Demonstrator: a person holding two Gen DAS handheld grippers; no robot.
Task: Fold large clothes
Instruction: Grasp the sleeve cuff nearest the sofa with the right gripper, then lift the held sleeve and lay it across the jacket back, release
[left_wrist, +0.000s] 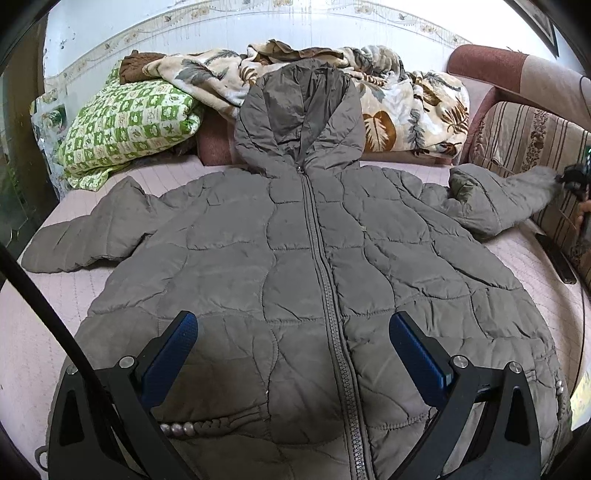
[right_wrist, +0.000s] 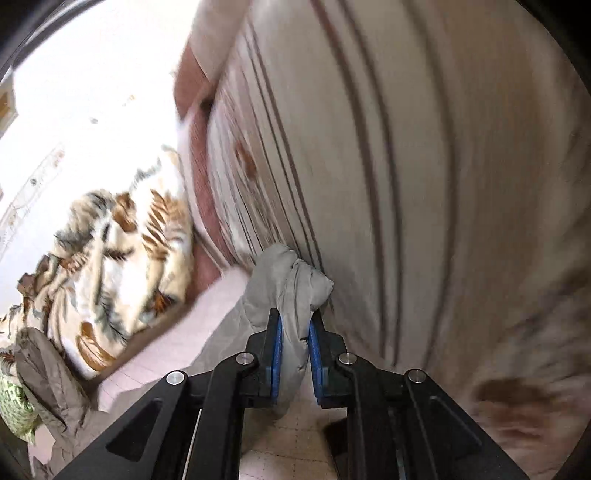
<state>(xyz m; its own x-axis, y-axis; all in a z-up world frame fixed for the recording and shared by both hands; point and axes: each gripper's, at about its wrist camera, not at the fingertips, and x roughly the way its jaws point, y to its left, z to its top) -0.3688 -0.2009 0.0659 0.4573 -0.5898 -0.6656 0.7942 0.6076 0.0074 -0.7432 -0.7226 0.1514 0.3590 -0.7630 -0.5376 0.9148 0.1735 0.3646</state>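
Because the grey quilted jacket (left_wrist: 295, 258) lies front up and zipped across the pink bed (left_wrist: 33, 350), hood toward the leaf-print blanket (left_wrist: 406, 110), the fold should bring the sleeve (right_wrist: 280, 291) inward over the chest. The right gripper (right_wrist: 295, 332) pinches the cuff beside the striped cushion (right_wrist: 406, 184); lift it high and lay it flat. The left gripper (left_wrist: 293, 332) hovers wide, empty, over the hem.
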